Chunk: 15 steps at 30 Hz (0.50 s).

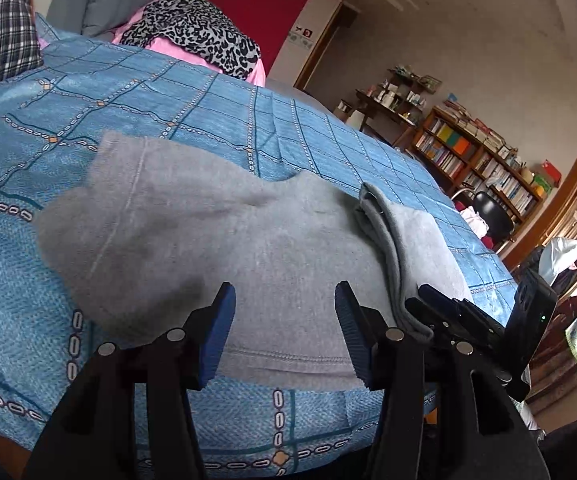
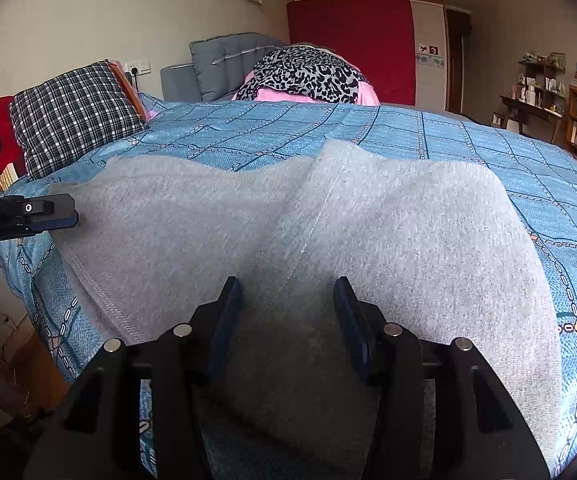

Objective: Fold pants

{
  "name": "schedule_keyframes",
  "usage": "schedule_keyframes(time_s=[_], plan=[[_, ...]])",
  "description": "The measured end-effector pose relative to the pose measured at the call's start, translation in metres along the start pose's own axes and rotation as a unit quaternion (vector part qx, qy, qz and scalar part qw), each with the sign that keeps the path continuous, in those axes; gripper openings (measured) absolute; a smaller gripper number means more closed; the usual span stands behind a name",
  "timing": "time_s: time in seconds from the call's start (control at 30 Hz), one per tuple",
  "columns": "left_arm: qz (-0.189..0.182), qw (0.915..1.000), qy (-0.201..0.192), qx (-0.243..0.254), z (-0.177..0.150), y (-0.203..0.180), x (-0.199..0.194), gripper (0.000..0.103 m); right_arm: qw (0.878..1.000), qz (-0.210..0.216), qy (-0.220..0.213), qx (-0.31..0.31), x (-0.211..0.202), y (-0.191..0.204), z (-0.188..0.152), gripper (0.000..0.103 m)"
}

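Grey sweatpants [image 1: 208,232] lie on the blue patterned bedspread [image 1: 88,92]. In the left wrist view my left gripper [image 1: 284,336] is open, its fingers over the near hemmed edge of the pants. My right gripper [image 1: 428,300] shows there at the right, on a folded-over grey edge [image 1: 392,236]. In the right wrist view the pants [image 2: 388,216] fill the middle, and my right gripper [image 2: 288,320] is open with grey cloth between and under the fingers. My left gripper [image 2: 54,216] enters at the left edge by the hem.
A plaid pillow [image 2: 72,116], a leopard-print cloth on pink bedding [image 2: 308,76] and a grey headboard cushion [image 2: 228,60] lie at the bed's far end. A bookshelf [image 1: 480,160] and a black chair [image 1: 492,212] stand to the right of the bed.
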<state>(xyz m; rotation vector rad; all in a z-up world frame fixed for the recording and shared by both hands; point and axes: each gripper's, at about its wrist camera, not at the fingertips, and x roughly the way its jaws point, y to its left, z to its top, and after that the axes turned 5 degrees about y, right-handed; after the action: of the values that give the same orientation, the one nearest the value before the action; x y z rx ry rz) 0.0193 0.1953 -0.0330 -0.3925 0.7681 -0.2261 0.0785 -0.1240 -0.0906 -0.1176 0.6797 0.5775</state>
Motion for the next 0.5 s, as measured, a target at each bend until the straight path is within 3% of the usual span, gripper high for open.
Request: schedule_keyframes(time_s=[0.3,0.5], plan=[[0.025,0.9973,-0.033,-0.061,-0.008,0.043,-0.037,0.052,1.0,-0.011,0.006,-0.006,0.006,0.004,0.002,0.052],[0.038,0.9949,-0.049,-0.08,-0.009,0.053,-0.049,0.052,1.0,-0.014,0.005,-0.008,0.007,0.005,0.001,0.052]])
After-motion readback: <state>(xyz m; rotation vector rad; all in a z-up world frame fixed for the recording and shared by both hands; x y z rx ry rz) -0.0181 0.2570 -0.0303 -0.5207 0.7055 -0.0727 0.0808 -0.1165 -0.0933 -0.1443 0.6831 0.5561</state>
